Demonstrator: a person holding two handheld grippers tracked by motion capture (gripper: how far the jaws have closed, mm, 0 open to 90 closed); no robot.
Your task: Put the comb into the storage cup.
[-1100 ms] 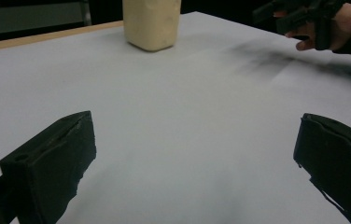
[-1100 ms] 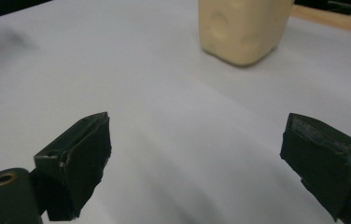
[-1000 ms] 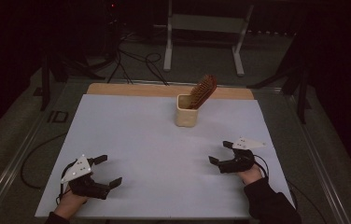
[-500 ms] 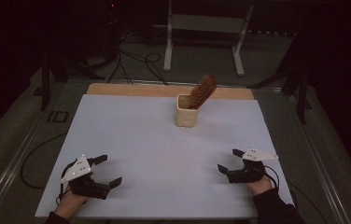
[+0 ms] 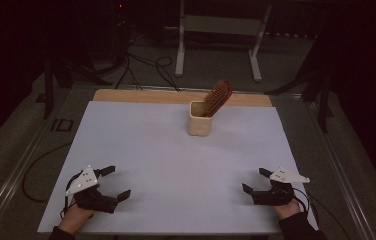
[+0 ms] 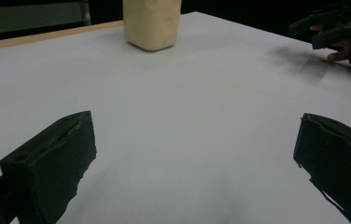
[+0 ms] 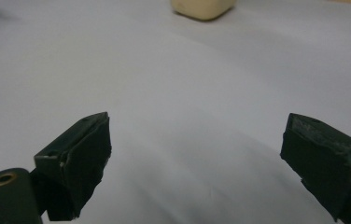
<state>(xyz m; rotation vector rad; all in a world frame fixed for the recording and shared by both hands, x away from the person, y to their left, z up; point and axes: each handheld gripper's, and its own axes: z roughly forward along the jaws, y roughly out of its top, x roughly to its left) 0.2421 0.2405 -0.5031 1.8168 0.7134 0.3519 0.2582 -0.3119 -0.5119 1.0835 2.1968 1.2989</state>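
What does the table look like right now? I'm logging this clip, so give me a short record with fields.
surface: white table with a wooden strip along the far edge
cup: cream cup, upright near the far middle
brush: brown hairbrush standing in the cup, leaning right
left gripper: near front left corner, jaws apart, holding nothing
right gripper: near front right corner, jaws apart, holding nothing
contact: neither gripper touches the cup or brush
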